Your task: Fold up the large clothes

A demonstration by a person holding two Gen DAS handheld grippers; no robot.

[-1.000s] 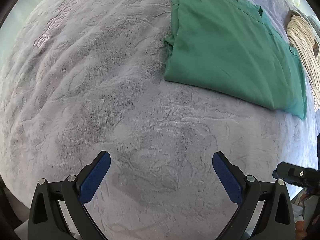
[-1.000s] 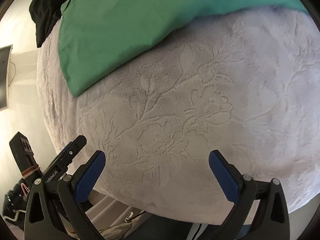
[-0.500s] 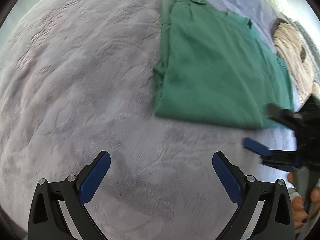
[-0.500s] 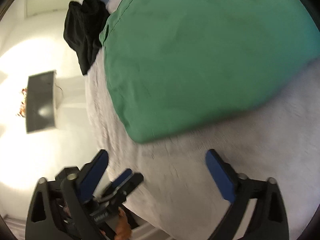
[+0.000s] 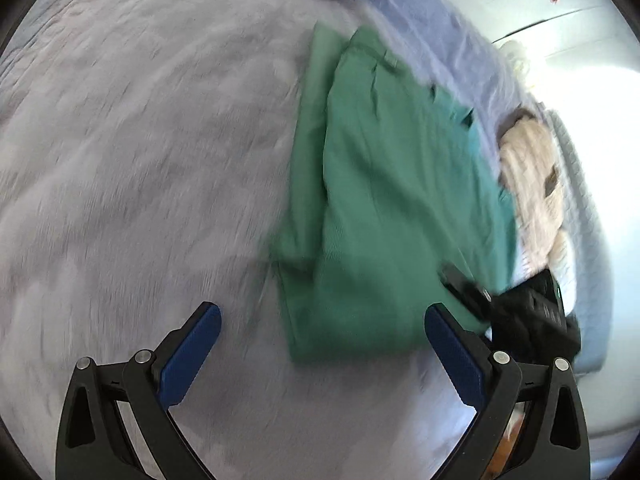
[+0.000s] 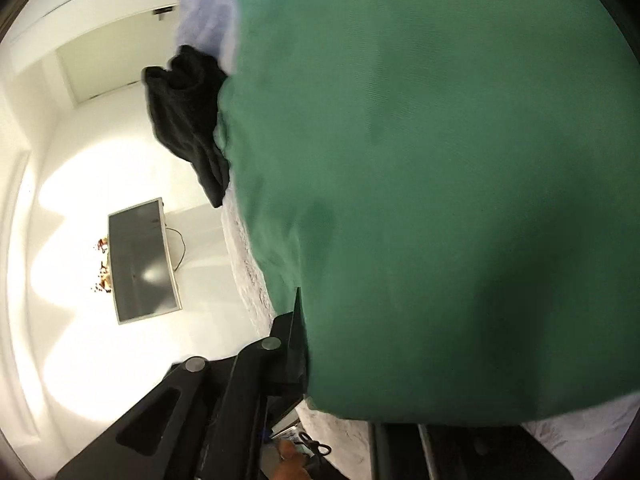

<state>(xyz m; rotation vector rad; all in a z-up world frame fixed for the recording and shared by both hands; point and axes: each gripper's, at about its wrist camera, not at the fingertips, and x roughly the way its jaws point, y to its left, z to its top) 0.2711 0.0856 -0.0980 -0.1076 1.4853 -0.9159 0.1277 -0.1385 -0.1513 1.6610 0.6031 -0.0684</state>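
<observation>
**Right gripper closes on the corner of a folded green garment on the bed**

A folded green garment [image 5: 384,208] lies on a bed covered by a pale grey embossed blanket [image 5: 132,168], its long side running away from the left wrist camera and its near corner just ahead of the left gripper [image 5: 320,356]. That gripper hangs over the blanket with its blue pads [image 5: 188,356] set wide apart and nothing between them; the picture is smeared with motion.

The right gripper [image 5: 464,284] reaches in from the right in the same view and meets the garment's near right corner. Its jaws have just been closing and now stand all but together. In the right wrist view green cloth fills most of the picture and drapes over the black frame of the gripper, so the pads themselves are hidden, but the cloth lies between the fingers and appears pinched there.

Beyond the garment a dark bundle of black clothing [image 6: 188,120] rests at the far edge of the bed. A cream knitted piece [image 5: 532,184] lies to the garment's right on a lilac sheet [image 5: 448,52]. A flat screen [image 6: 140,260] stands against the white wall behind.
</observation>
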